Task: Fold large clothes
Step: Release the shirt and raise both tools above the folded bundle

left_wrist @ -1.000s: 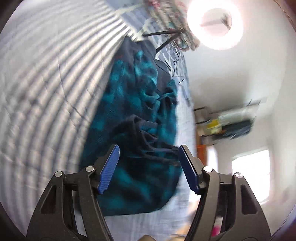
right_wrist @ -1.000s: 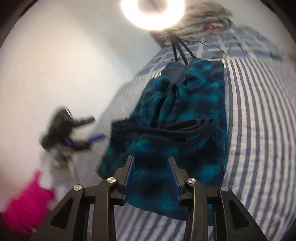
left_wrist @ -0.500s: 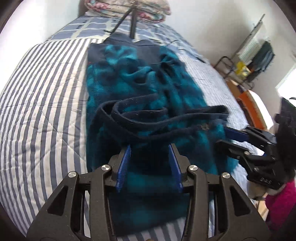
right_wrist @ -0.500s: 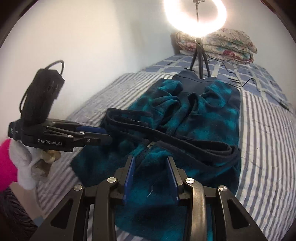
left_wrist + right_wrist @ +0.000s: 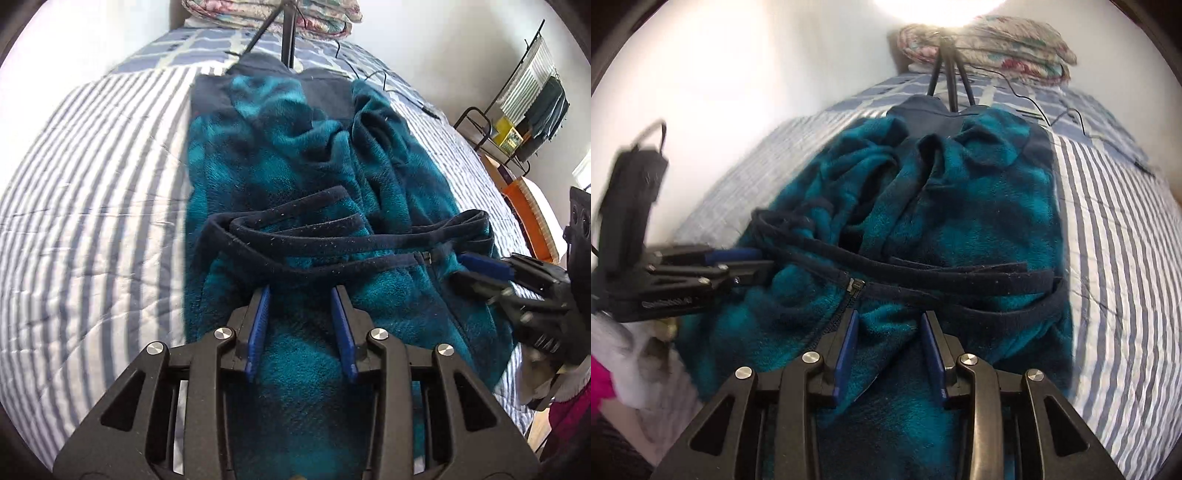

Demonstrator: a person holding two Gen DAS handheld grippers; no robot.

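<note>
- Swinging round from a sideways, blurred look across the bed, the left gripper (image 5: 301, 291) now points along the teal fleece jacket (image 5: 295, 177), and its jaws have just been closing; the right gripper (image 5: 888, 315) has drifted lower with little change in gap.
- Left wrist view: the jacket lies lengthwise down the middle of the striped bedspread (image 5: 92, 206), collar end towards the tripod (image 5: 288, 37) and the folded quilts (image 5: 269, 13) at the head. Its dark hem band (image 5: 314, 240) is doubled back across the body. Blue pads stand partly apart just below that band with fleece between them, but I cannot tell whether they press on it, so I read them as not yet clamped. The other gripper reaches in from the right edge near the zip pull (image 5: 426, 255).
- Right wrist view: the same jacket fills the centre, its zip (image 5: 855, 286) running down towards the pads. These jaws also stand partly apart over the fleece below the band, gripping nothing that I can confirm. The left gripper comes in from the left, its tips at the band's end.
- To do this step well, I judge that both grippers should pinch the hem edge at matching points, each taking both layers, then lift together and keep the edge taut and level so the fold lands square.
</note>
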